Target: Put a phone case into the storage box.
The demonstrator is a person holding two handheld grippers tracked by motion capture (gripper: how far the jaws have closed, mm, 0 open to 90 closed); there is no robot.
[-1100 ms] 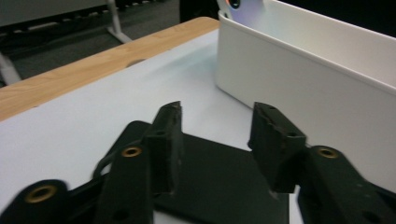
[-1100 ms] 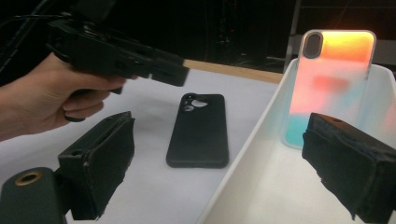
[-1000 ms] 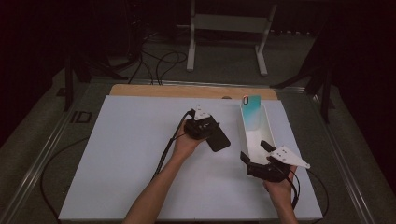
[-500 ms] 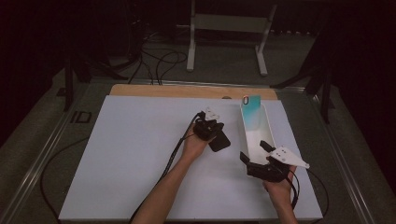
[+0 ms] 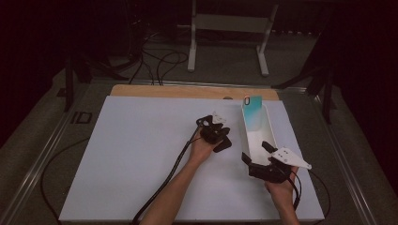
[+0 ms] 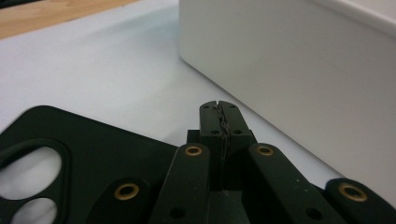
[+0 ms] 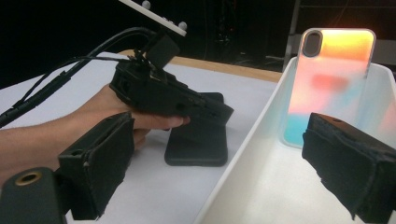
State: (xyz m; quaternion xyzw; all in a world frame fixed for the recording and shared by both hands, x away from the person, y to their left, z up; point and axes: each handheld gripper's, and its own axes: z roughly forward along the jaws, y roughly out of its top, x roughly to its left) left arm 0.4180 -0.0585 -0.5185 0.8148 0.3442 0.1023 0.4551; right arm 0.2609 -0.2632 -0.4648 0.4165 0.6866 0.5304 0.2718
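While a person works at a white worktop [image 5: 131, 154] with a pair of black two-jaw tongs in each hand, the left tongs [image 5: 220, 137] rest low over a flat black phone case [image 5: 224, 144] that lies on the sheet just beside a long white plastic tray [image 5: 251, 140]. Seen from the left gripper view, these tongs [image 6: 219, 122] are pressed fully together with nothing between the tips, and the black case [image 6: 79, 158], with its camera cut-out, lies flat under and to one side of them rather than in their grip. From the right gripper view, the black case [image 7: 198, 140] sits on the worktop beneath the left tongs [image 7: 219, 111]. The right tongs [image 5: 257, 157] stand wide apart, astride the near end of the tray, not pinching it; their pads [image 7: 100, 163] flank the tray wall [image 7: 233, 172]. Inside the tray, a second, glossy phone case with an orange-to-teal gradient [image 7: 327, 88] leans upright against the far end. By the look of it, the step in hand is picking up the black case to place it in the tray, and the grasp is not yet made. The next move likely calls for parting the left tongs, sliding one jaw under an edge of the thin case, closing, then lifting it over the tray wall.
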